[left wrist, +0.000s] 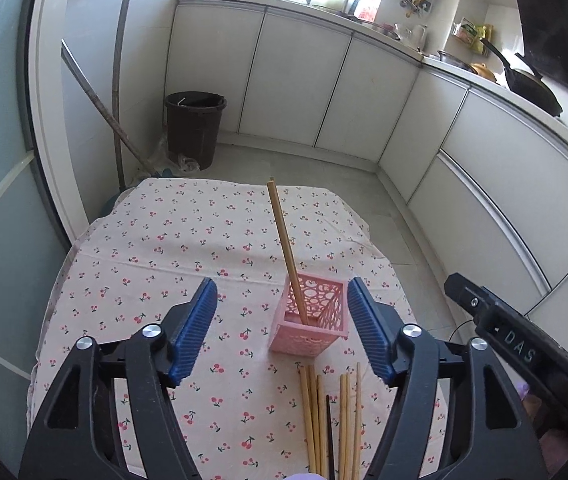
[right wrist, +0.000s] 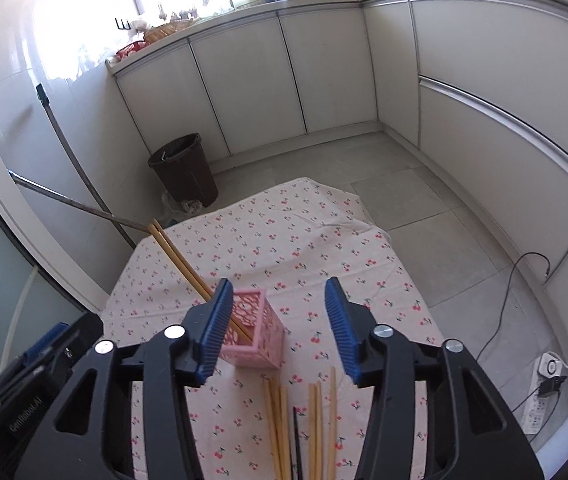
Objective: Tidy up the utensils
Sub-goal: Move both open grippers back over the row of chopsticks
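Bamboo chopsticks (left wrist: 316, 420), near table (left wrist: 123, 280) edge by pink holder (left wrist: 312, 320): light, stiff, slippery; grasp mid-shaft; both grippers (left wrist: 281, 328) (right wrist: 275, 328) wide open, empty.

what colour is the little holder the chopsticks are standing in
Pink, with cut-out circle patterns in its walls: the utensil holder shows best in the left wrist view.
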{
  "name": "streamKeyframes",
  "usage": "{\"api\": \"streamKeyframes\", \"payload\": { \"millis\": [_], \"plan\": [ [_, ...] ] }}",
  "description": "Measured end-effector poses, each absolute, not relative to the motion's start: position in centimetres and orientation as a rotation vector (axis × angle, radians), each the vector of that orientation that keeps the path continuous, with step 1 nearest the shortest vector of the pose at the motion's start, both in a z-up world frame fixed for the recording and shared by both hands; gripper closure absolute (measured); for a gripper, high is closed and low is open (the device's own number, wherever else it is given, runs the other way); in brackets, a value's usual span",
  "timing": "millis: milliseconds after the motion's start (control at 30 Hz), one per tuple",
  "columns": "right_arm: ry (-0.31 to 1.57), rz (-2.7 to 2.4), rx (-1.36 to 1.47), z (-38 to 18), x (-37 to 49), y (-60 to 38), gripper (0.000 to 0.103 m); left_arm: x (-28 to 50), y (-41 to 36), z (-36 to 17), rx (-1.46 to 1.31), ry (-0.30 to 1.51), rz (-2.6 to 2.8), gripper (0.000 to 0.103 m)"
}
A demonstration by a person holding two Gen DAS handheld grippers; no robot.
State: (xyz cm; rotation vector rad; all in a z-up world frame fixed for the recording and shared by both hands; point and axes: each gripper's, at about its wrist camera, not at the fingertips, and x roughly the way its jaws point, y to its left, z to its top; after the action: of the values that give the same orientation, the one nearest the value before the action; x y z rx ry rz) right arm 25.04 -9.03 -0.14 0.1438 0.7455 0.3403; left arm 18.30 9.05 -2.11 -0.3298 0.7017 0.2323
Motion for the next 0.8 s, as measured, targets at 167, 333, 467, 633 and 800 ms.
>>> {"api": "streamKeyframes", "payload": {
  "millis": [167,333,467,633,800],
  "plan": [
    [0.761,0.316,0.121,-1.4,23.7,-10.0,0.042,17.7,8.0,-3.0,-0.288,0.719,0.248,0.026],
    [0.762,0.285,0.102,-2.5,22.0,-11.2,0.034,16.6,7.1,-4.3,-0.261,0.743,0.262,0.021],
    [0.777,0.250,0.092,-3.7,20.9,-12.4,0.028,15.8,6.2,-5.3,-0.238,0.767,0.261,0.017],
    [0.789,0.208,0.095,-5.1,19.9,-14.1,0.021,14.6,5.2,-6.0,-0.207,0.779,0.258,0.012],
    [0.780,0.184,0.115,-6.0,19.0,-15.7,0.015,13.6,4.5,-6.6,-0.204,0.790,0.255,0.007]
  ]
}}
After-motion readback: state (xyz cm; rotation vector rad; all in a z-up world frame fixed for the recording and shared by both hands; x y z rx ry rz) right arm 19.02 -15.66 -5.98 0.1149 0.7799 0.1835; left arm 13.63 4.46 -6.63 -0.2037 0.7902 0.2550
